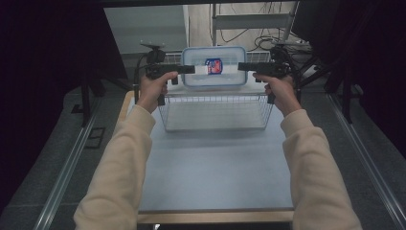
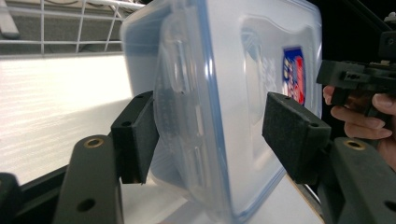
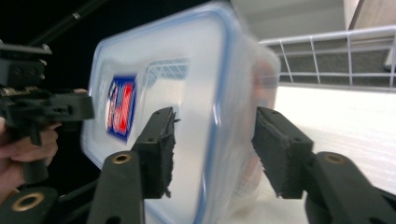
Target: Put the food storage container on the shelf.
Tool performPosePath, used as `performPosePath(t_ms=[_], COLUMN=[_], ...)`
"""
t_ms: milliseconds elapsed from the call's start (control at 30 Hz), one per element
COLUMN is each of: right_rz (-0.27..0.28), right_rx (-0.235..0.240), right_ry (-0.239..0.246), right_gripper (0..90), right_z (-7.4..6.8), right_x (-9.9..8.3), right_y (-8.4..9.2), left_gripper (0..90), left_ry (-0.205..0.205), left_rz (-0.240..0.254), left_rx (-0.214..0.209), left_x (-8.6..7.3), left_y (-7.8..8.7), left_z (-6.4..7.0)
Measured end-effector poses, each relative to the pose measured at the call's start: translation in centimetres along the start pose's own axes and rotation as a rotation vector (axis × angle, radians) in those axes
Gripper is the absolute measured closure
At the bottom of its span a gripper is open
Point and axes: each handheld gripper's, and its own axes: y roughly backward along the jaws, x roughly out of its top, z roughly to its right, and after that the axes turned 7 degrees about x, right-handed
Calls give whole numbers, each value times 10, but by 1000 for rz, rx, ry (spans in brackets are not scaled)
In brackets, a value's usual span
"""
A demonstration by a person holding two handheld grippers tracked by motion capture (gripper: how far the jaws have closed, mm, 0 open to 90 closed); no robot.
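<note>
Clear plastic container [image 1: 214, 67] above wire basket [image 1: 215, 112], between left claw [image 2: 210, 135] and right claw [image 3: 215, 149], both parted, pads off it.

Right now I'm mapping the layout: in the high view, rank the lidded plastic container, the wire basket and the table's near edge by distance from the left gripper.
1. Lidded plastic container, at the left gripper's tips.
2. Wire basket, just below.
3. Table's near edge, farthest, bottom.

Left tool [image 1: 187, 70], right tool [image 1: 245, 66] level, facing inward, jaws parted.
</note>
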Motion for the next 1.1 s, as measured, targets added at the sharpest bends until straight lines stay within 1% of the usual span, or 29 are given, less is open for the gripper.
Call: performPosePath(t_ms=[33, 67, 100, 133, 167, 267, 300, 333, 400, 433, 467, 633, 667, 700, 733, 800, 833, 867, 900, 933, 967, 1033, 1067, 1100], right_rz=[-8, -4, -4, 6, 11, 13, 13, 13, 10, 12, 11, 17, 22, 25, 29, 36, 35, 37, 37, 40, 40, 50, 66, 66], right_rx=[-16, -19, -19, -7, -6, -6, -11, -11, -21, -24, -25, -28, -34, -38, -41, -43, -50, -53, -53, -69, -69, -87, -89, -89], right_ry=[4, -25, -25, -45, -47, -60, -62, -62, -63, -67, -78, -96, -99, -100, -100, -99, -94, -93, -93, -79, -79, -59, -43, -43], right_gripper=[468, 456, 456, 458, 458, 456, 457, 457, 458, 455, 455, 442, 429, 425, 422, 418, 401, 396, 396, 370, 370, 351, 339, 339], right_z=[0, 3, 3, 5, 6, 7, 6, 6, 6, 5, 5, 5, 4, 4, 4, 4, 3, 3, 3, 1, 1, -2, -3, -3], right_x=[-1, -3, -3, -4, -4, -5, -5, -5, -5, -5, -5, -5, -5, -5, -5, -5, -5, -5, -5, -5, -5, -5, -4, -4], right_y=[-2, -6, -6, -6, -7, -8, -8, -8, -7, -7, -7, -8, -9, -9, -9, -9, -9, -10, -10, -10, -10, -8, -5, -5], left_gripper=[355, 341, 341, 341, 340, 320, 301, 301, 272, 265, 263, 232, 214, 205, 192, 176, 168, 162, 162, 140, 140, 130, 125, 125], left_ry=[19, 34, 45, 59, 67, 71, 72, 76, 86, 98, 100, 110, 117, 117, 121, 120, 118, 118, 114, 105, 97, 90, 89, 93], left_rz=[-3, -2, 0, 1, 1, 6, 5, 5, -4, -3, -5, -20, -23, -23, -38, -35, -30, -30, -28, -24, -19, -2, 13, 27], left_rx=[-6, -16, -24, -27, -28, -24, -21, -18, -16, -19, -23, -27, -27, -27, -31, -32, -20, -20, -9, 8, 21, 44, 42, 34], left_x=[0, 0, 1, 1, 1, 2, 2, 3, 3, 3, 4, 6, 6, 6, 6, 6, 6, 6, 6, 7, 7, 8, 8, 8], left_y=[-3, -4, -5, -6, -7, -10, -11, -12, -14, -15, -16, -20, -23, -23, -25, -26, -26, -26, -26, -26, -25, -21, -18, -14], left_z=[-2, -4, -6, -8, -9, -9, -9, -9, -10, -11, -12, -14, -15, -15, -16, -16, -14, -14, -13, -12, -11, -9, -9, -8])
